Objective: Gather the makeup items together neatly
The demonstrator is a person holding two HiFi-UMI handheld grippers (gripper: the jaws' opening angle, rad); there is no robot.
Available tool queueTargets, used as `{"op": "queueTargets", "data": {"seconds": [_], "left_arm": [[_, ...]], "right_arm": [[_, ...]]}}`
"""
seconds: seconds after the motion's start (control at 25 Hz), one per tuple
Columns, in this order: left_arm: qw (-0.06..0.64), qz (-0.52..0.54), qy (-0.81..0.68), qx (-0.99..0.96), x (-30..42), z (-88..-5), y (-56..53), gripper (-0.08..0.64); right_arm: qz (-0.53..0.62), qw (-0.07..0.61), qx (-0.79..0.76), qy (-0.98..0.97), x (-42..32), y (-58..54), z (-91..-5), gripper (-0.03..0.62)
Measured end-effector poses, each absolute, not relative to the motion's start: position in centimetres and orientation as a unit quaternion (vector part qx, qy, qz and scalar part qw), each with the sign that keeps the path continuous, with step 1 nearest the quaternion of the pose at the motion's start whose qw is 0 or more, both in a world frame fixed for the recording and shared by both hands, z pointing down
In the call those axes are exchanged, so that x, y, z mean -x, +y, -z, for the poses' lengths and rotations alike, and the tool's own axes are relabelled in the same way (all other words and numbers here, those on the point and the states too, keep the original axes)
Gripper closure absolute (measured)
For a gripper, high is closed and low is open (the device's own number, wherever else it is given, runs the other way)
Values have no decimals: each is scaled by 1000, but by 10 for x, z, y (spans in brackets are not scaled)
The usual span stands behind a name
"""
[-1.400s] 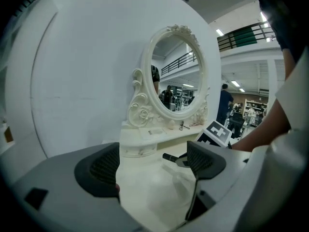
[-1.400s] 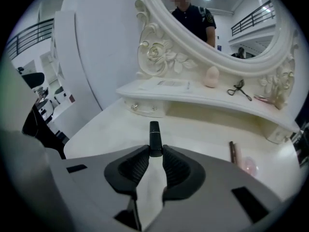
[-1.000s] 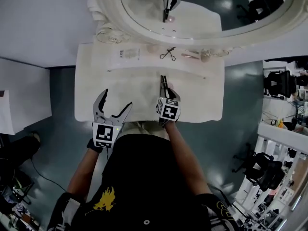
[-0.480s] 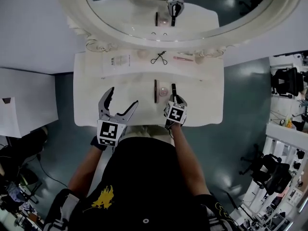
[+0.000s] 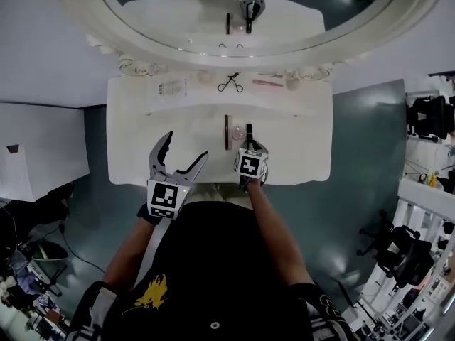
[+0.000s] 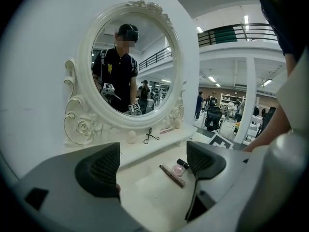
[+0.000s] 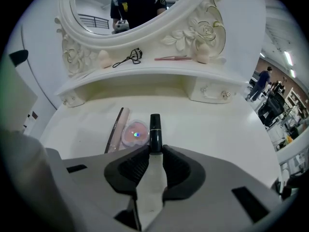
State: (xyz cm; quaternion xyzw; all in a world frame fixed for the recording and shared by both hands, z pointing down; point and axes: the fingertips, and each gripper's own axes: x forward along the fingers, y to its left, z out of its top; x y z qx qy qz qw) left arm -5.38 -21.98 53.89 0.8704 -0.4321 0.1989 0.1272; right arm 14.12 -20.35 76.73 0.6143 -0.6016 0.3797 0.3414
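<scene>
My right gripper (image 7: 154, 156) is shut on the near end of a black lipstick tube (image 7: 155, 129), which lies along the white vanity top (image 5: 298, 148). Just left of the tube sits a round pink compact (image 7: 134, 132), and left of that a long brown pencil (image 7: 116, 128). In the head view the tube (image 5: 249, 132) and pencil (image 5: 227, 131) lie parallel at the table's middle. My left gripper (image 5: 186, 148) hangs open over the front left of the table, holding nothing.
The raised shelf under the oval mirror (image 5: 85, 20) carries a flat packet (image 5: 169, 88), an eyelash curler (image 5: 230, 83), a pink stick (image 5: 268, 82) and two sponge eggs (image 5: 205, 77) (image 5: 292, 84). The table's front edge is close to my body.
My right gripper has shifted the black tube to the right side of the pink compact, parallel to the pencil. The left gripper has stayed open and barely moved.
</scene>
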Motion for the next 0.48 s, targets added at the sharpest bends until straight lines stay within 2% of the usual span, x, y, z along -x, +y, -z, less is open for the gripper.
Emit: {"op": "queueTargets", "data": {"seconds": [0.16,0.24,0.48], "left_arm": [[124,-199,-437,-868,53,-537,-223,121],[116,-201,-437,-869,53,-534,-225,121],[86,-188,-450,-869,59,-500,-230,121]], "right_arm": [[-374,352,-607,-607,-138,-202,-766,481],[-372,357,-597,-615,-134,-199,-765,419],[-354,320,-589,-652,-138,-190,-716,431]]}}
